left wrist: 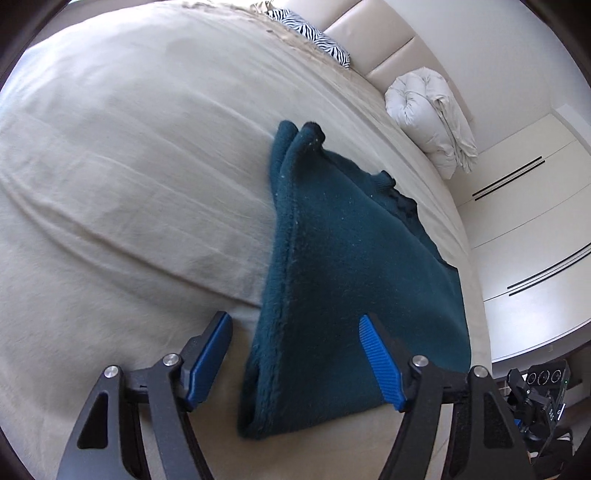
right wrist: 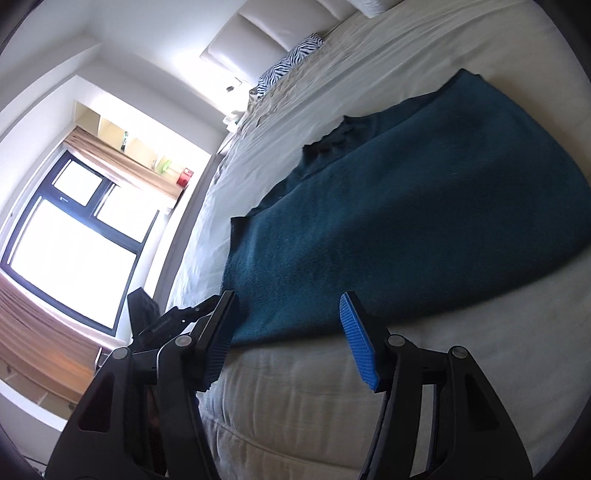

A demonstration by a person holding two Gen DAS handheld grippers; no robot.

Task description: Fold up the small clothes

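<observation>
A dark teal fleece garment (left wrist: 343, 266) lies folded on the beige bed sheet (left wrist: 122, 177), its folded sleeve end pointing to the far side. My left gripper (left wrist: 295, 325) hangs open just above the garment's near end; the left blue pad is over bare sheet, the right pad over the fleece, and neither presses on it. In the right wrist view the same garment (right wrist: 424, 206) spreads across the bed. My right gripper (right wrist: 288, 306) is open over its near hem at the bed's edge, with nothing clamped.
A zebra-print pillow (left wrist: 314, 37) and a rolled white duvet (left wrist: 432, 118) lie by the padded headboard (left wrist: 373, 33). White wardrobe doors (left wrist: 535, 229) stand past the bed. The right wrist view shows a window (right wrist: 70, 243) and a black device (right wrist: 147, 314) beside the mattress edge.
</observation>
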